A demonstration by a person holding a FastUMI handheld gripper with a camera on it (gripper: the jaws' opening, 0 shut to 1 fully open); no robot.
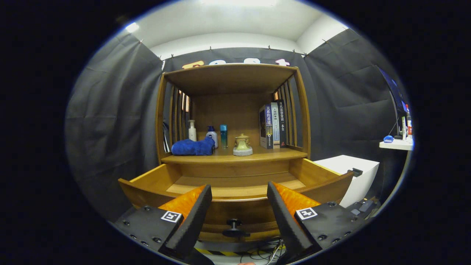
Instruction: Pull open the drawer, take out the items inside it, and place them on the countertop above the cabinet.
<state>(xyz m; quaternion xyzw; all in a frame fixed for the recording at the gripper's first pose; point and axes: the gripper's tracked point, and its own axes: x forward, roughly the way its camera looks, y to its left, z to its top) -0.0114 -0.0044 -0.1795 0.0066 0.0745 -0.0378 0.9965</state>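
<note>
A wooden cabinet stands ahead with its drawer [235, 184] pulled out toward me. The drawer's bare wooden floor shows, and nothing lies on the part I can see. A dark round knob [234, 223] sits on the drawer front, low between my fingers. My gripper [239, 193] is open, held just in front of the drawer's front edge with nothing between its fingers. On the countertop [257, 155] above the drawer lie a folded blue towel [193, 146], a white pump bottle [192, 130], a white bottle with a blue cap [211, 135], a teal bottle [223, 135] and a small ceramic pot [242, 144].
Several upright books [272, 125] stand at the right end of the countertop, under the cabinet's slatted hutch. A white box [353, 173] sits to the right of the drawer. Farther right is a small shelf [395, 144] with small items. Cables lie on the floor below the drawer.
</note>
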